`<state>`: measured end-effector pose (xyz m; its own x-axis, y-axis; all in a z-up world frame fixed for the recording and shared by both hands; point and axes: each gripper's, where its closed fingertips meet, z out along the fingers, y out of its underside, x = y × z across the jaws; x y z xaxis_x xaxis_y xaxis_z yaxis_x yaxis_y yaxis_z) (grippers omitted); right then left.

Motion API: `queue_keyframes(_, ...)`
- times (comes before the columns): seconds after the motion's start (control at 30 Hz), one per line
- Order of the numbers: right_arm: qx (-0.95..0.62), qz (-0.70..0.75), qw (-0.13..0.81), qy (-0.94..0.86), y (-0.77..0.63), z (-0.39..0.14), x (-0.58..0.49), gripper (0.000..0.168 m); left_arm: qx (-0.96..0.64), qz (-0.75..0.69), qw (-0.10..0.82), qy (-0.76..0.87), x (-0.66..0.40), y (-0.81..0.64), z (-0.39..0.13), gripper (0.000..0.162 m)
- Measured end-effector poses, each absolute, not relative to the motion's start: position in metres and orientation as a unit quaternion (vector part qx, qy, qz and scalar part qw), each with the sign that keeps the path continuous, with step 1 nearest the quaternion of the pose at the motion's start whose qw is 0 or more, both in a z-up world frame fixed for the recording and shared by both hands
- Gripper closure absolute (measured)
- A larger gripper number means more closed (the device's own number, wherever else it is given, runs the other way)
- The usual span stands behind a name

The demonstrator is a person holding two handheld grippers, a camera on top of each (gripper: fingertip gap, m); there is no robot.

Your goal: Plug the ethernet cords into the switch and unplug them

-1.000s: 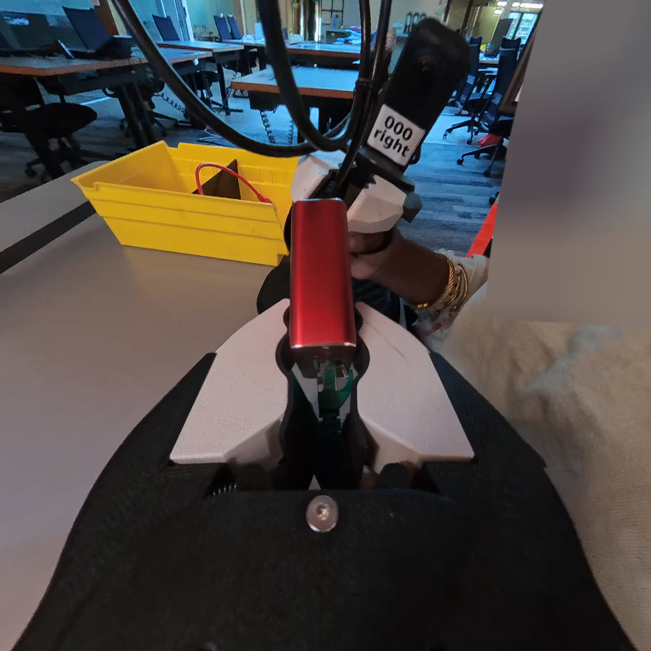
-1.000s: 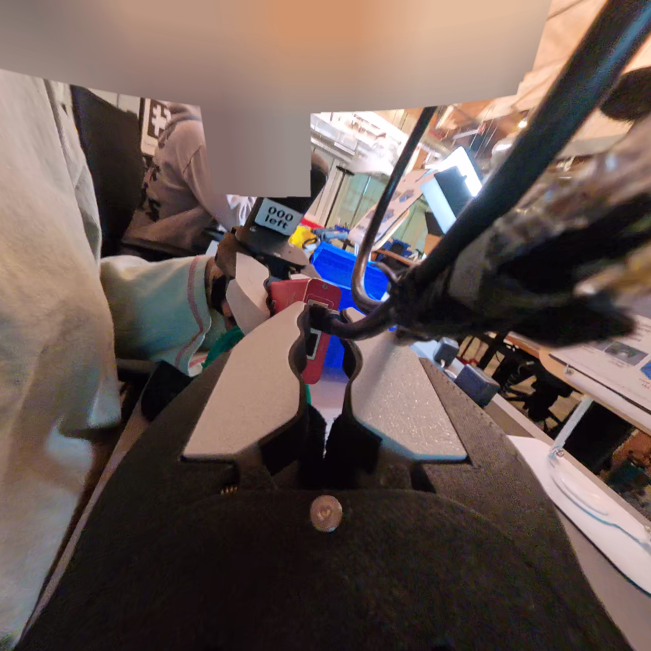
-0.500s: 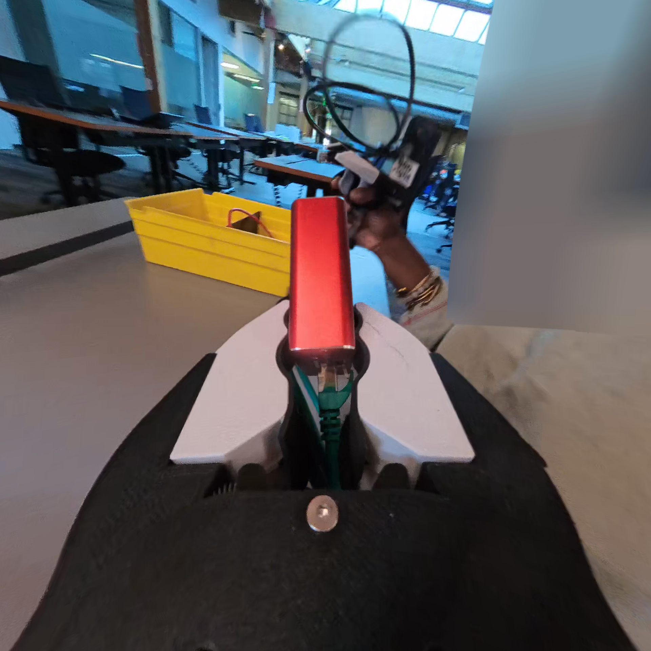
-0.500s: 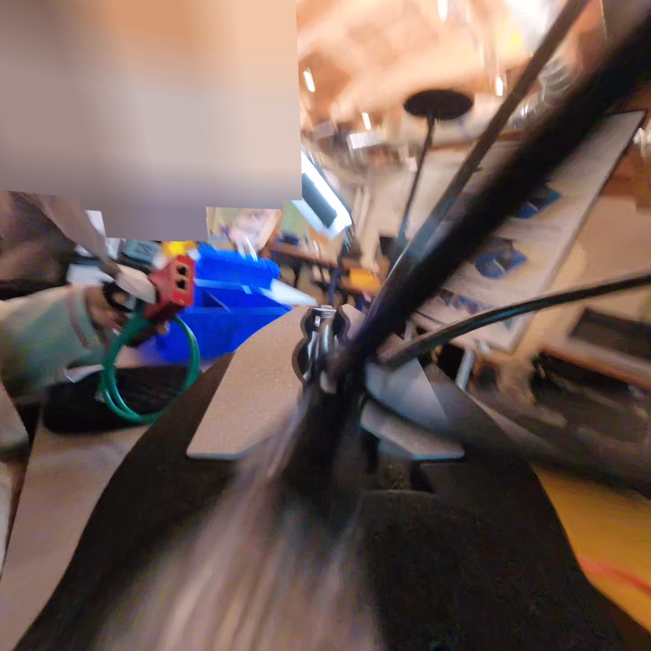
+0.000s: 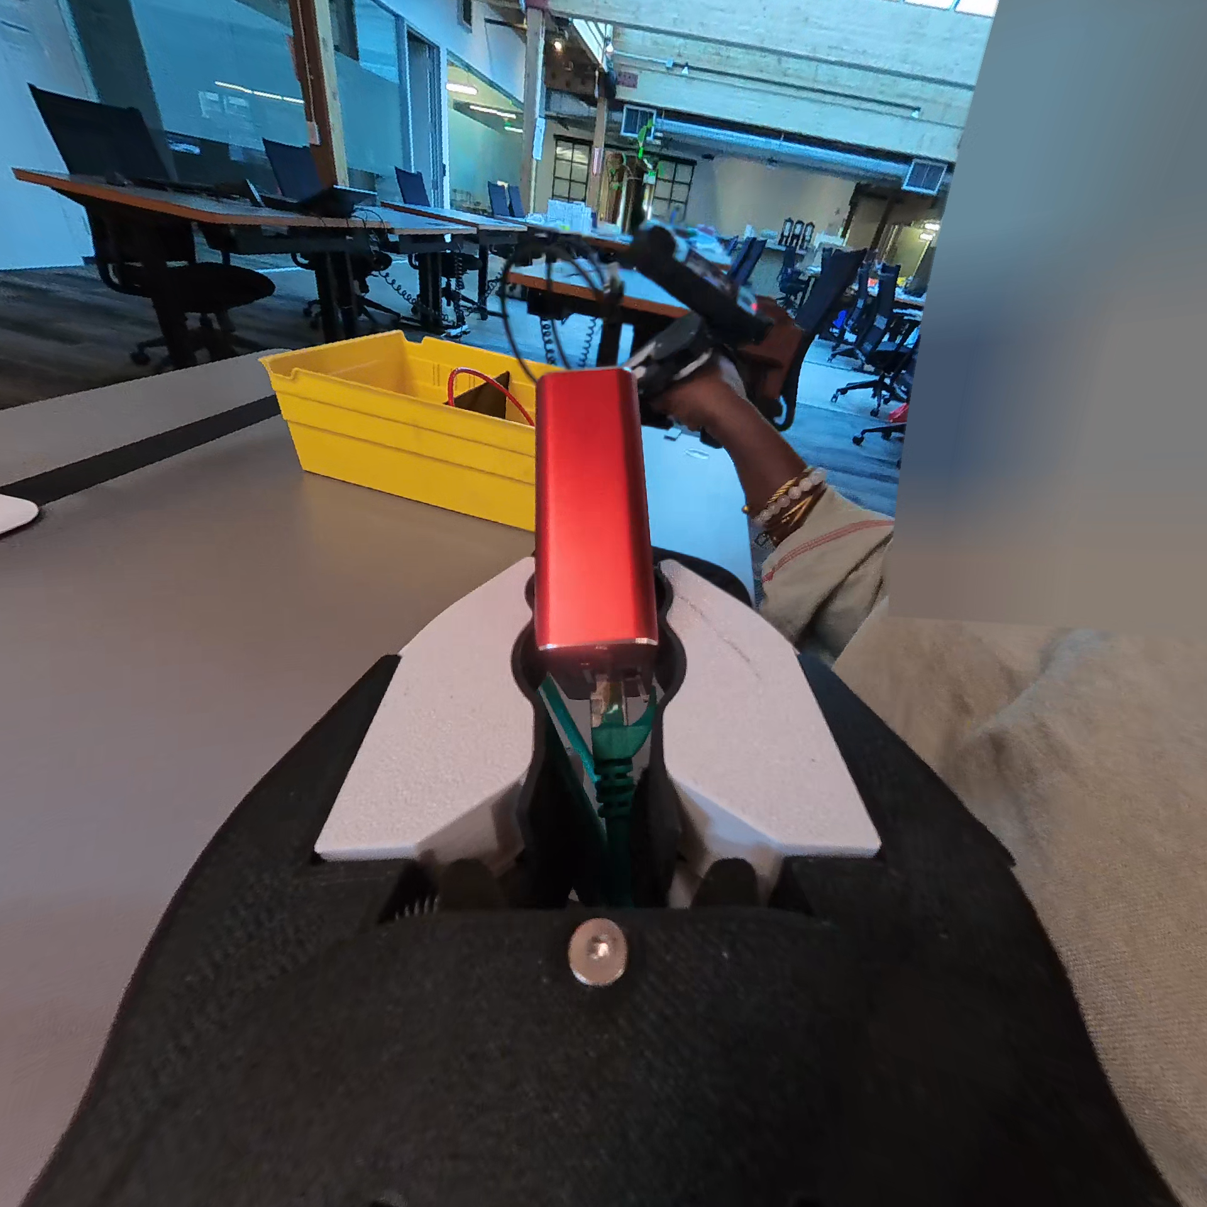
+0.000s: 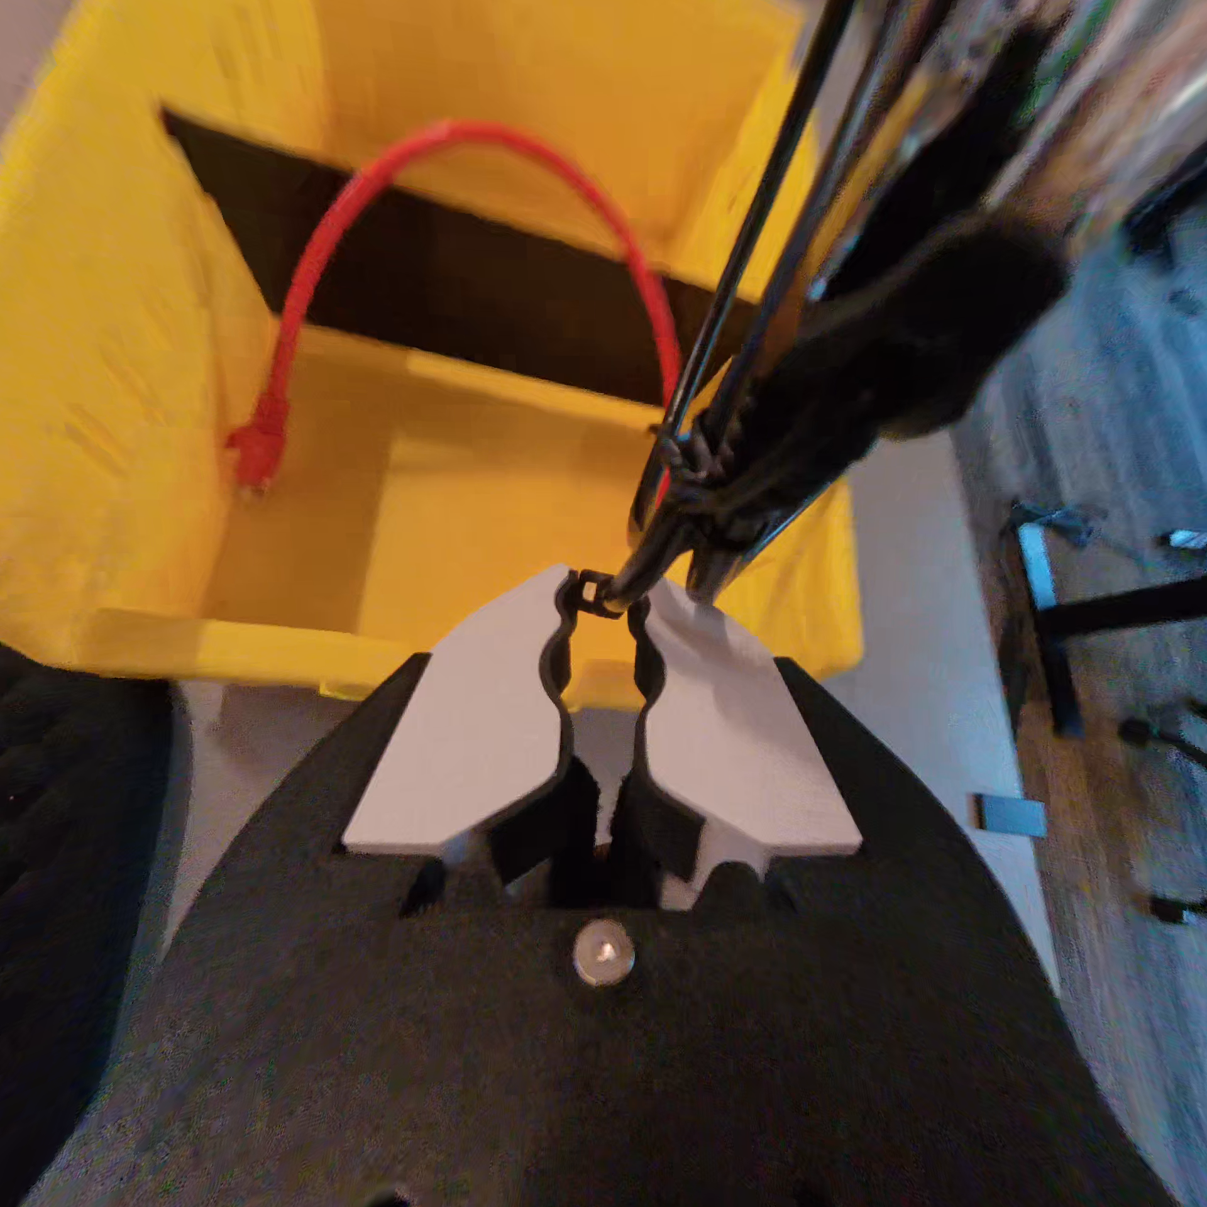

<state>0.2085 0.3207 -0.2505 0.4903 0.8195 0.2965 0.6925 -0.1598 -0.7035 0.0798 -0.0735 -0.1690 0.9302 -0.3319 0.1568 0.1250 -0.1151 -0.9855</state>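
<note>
Switch (image 5: 591, 503), a red metal bar, stands clamped between the left gripper's (image 5: 597, 614) closed fingers, a green ethernet cord (image 5: 614, 777) plugged into its near end. Left of it the grey table (image 5: 196, 620) carries a yellow bin (image 5: 392, 424), with office desks (image 5: 196, 209) and chairs behind. To the right, the right gripper (image 6: 601, 597) pinches a black ethernet cord's (image 6: 718, 405) plug above the bin's (image 6: 117, 294) divider, where a red cord (image 6: 313, 261) arches.

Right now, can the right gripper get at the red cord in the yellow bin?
Probably not yet. The right gripper hovers over the yellow bin with an open path to the red cord, but it's shut on the black cord; it would need to drop that first.
</note>
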Motion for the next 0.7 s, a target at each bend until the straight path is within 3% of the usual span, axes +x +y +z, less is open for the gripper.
queue_keyframes(0.07,-0.767,0.086,0.345,-0.534,0.308,-0.274,0.195,0.151,-0.731,-0.168,0.657,0.077,0.081,-0.073,-0.17,0.133)
queue_keyframes(0.13,-0.755,0.134,0.299,-0.569,0.286,-0.285,0.175,0.128,-0.731,-0.17,0.656,0.079,0.083,-0.072,-0.17,0.133)
queue_keyframes(0.23,-0.716,0.219,0.296,-0.594,0.261,-0.276,0.152,0.117,-0.733,-0.168,0.655,0.077,0.081,-0.072,-0.171,0.133)
queue_keyframes(0.47,-0.641,0.218,0.375,-0.633,0.261,-0.251,0.138,0.127,-0.731,-0.17,0.657,0.073,0.08,-0.072,-0.171,0.133)
queue_keyframes(0.7,-0.646,0.21,0.377,-0.63,0.266,-0.26,0.127,0.136,-0.73,-0.164,0.661,0.059,0.076,-0.071,-0.169,0.133)
